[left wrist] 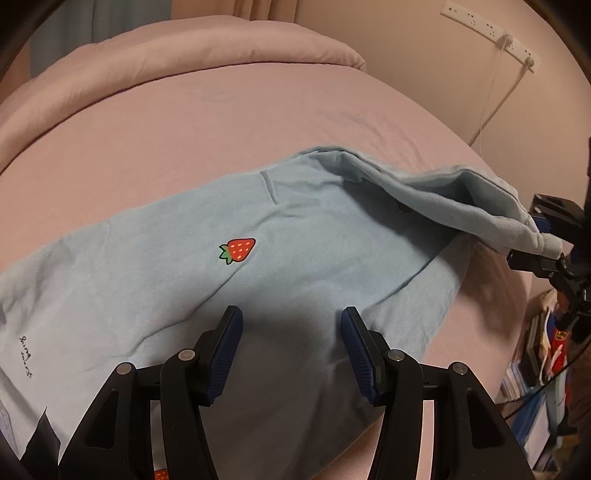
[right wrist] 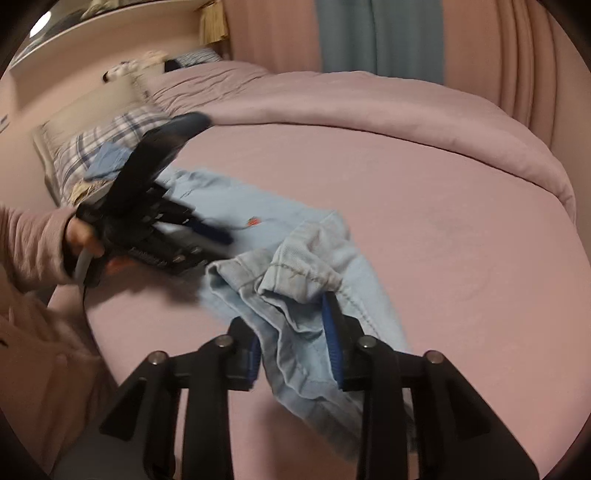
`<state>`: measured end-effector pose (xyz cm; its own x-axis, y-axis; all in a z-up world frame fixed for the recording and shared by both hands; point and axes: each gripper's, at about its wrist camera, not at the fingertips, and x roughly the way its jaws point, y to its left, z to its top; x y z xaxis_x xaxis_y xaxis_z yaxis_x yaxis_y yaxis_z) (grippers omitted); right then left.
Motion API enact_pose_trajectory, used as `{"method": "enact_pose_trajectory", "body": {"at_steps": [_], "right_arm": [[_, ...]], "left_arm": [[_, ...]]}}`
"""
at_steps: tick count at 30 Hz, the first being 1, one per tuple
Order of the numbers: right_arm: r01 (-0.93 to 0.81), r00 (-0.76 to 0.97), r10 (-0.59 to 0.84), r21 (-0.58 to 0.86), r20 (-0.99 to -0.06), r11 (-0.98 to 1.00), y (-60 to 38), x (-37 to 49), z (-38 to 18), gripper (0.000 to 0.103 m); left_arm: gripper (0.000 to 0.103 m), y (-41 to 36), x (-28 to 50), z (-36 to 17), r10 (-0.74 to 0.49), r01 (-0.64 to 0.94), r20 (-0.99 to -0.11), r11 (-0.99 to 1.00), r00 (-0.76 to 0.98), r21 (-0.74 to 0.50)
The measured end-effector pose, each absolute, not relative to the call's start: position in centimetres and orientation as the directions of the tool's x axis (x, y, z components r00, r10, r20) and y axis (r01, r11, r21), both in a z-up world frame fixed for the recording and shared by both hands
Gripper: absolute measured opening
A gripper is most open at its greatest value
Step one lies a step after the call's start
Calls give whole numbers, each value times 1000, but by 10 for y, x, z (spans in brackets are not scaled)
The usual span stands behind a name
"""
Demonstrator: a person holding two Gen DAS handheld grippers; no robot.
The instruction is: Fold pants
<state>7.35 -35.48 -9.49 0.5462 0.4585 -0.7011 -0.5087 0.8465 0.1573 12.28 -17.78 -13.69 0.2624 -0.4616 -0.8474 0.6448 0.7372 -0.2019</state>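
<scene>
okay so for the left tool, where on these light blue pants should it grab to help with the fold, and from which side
Judging by the pose, the near edge of the pants, just below the left tool, coming down from above. There the fabric lies flat on the pink sheet, and the tool's jaws already stand open over it. The right tool holds the bunched end lifted, so a matching pinch on the flat side should keep the fold even.

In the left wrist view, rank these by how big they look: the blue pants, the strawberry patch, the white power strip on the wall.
1. Blue pants, by far the largest.
2. White power strip, though it sits far from the camera, so its real size is unsure.
3. Strawberry patch, smallest.
</scene>
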Motion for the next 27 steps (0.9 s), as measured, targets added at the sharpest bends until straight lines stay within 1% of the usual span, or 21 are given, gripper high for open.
{"method": "enact_pose_trajectory", "body": {"at_steps": [2, 3, 4, 5, 7, 9, 11, 12, 13, 14, 15, 17, 19, 21, 23, 24, 26, 27], "right_arm": [[-483, 565, 420, 128, -710, 866, -352, 69, -96, 36], [-469, 582, 392, 100, -713, 878, -352, 68, -95, 50], [-468, 597, 371, 66, -711, 881, -350, 65, -93, 67], [-477, 605, 367, 48, -707, 878, -348, 60, -93, 71], [-484, 615, 343, 3, -710, 875, -343, 64, -90, 71], [-501, 605, 360, 11, -710, 865, -336, 70, -82, 71], [-497, 613, 334, -21, -716, 868, -330, 76, -83, 71], [-500, 604, 320, -35, -730, 866, -326, 80, -86, 58], [-512, 604, 315, -53, -732, 857, -323, 79, -86, 17], [-528, 613, 305, -90, -729, 845, -319, 79, -87, 14], [-514, 618, 264, -126, -741, 849, -319, 82, -89, 13], [-501, 598, 243, -120, -764, 857, -327, 91, -92, 12], [-467, 611, 186, -160, -770, 870, -341, 101, -89, 12], [-402, 647, 133, -188, -751, 896, -364, 117, -76, 12], [-353, 668, 124, -166, -733, 921, -390, 137, -60, 10], [-327, 675, 105, -169, -731, 930, -403, 152, -56, 7], [-265, 638, 75, -128, -766, 956, -432, 190, -62, 8], [-209, 610, 40, -112, -791, 972, -447, 211, -72, 17]], "left_arm": [[55, -177, 122, -137, -457, 650, -849, 735, 264, -194], [55, -177, 121, -137, -457, 651, -849, 734, 265, -192], [55, -177, 121, -138, -456, 653, -850, 733, 265, -190], [55, -177, 121, -138, -454, 653, -851, 734, 265, -188], [55, -178, 121, -137, -449, 650, -853, 737, 265, -185], [55, -179, 121, -137, -446, 649, -855, 738, 266, -183], [55, -179, 121, -138, -445, 650, -855, 738, 268, -181], [56, -185, 121, -138, -444, 651, -855, 738, 268, -179], [56, -185, 121, -139, -444, 653, -855, 736, 268, -178], [56, -186, 121, -139, -442, 656, -856, 734, 267, -175], [57, -187, 121, -139, -439, 659, -858, 733, 268, -169], [57, -187, 119, -140, -434, 666, -860, 729, 269, -159], [57, -189, 118, -140, -423, 671, -865, 727, 269, -147], [57, -190, 121, -139, -422, 663, -869, 731, 257, -159], [57, -191, 130, -138, -435, 640, -869, 742, 236, -197], [57, -193, 134, -138, -434, 629, -869, 750, 237, -203], [57, -194, 141, -137, -440, 611, -866, 761, 237, -219], [57, -195, 143, -137, -442, 605, -866, 764, 236, -225]]}}
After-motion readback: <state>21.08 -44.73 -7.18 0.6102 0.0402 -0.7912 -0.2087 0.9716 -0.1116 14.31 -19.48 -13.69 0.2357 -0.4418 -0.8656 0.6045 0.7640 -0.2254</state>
